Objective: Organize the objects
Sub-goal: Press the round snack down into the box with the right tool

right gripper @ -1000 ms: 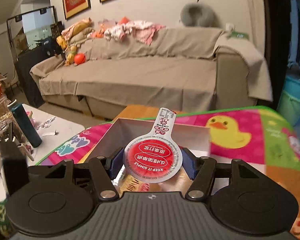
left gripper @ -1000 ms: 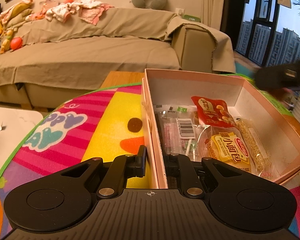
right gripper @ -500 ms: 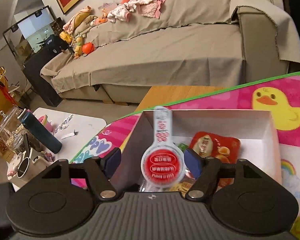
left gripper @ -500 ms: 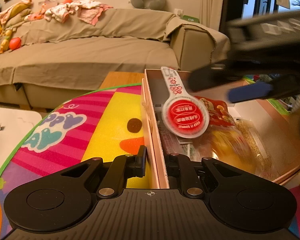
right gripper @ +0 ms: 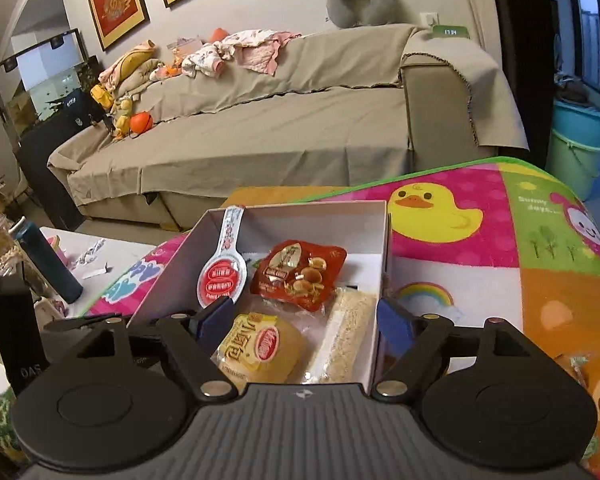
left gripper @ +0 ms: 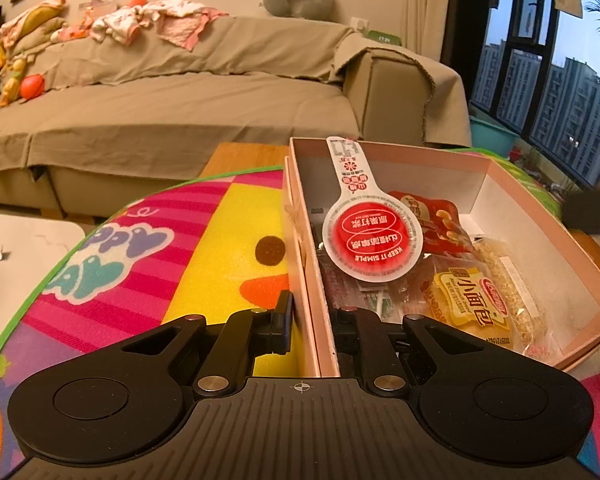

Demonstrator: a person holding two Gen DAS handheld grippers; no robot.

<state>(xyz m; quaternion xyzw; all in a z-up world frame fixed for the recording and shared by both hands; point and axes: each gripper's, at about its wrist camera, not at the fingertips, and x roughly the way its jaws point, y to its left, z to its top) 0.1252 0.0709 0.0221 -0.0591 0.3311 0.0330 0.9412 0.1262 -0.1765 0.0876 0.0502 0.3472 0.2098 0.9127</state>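
The left gripper (left gripper: 312, 320) is clenched on the near left wall of the pink box (left gripper: 540, 216), one finger outside it and one inside; the inner finger's tip is hidden behind the wall. The right gripper (right gripper: 306, 322) hangs over the near end of the box with nothing between its blue pads (right gripper: 394, 322), and its jaws have just been opening. The round red-and-white packet (left gripper: 370, 236) lies released inside the box, its long tab leaning up the left wall to the far left corner, its round end resting on the other snacks. Beside it are a red pouch (right gripper: 300, 274), a yellow bread bag (right gripper: 260, 348) and a pale grain bar (right gripper: 346, 338). Clear wrappers beneath the packet are hard to make out. The box sits on a bright play mat (left gripper: 148, 252), whose near part is cut off by the gripper bodies.
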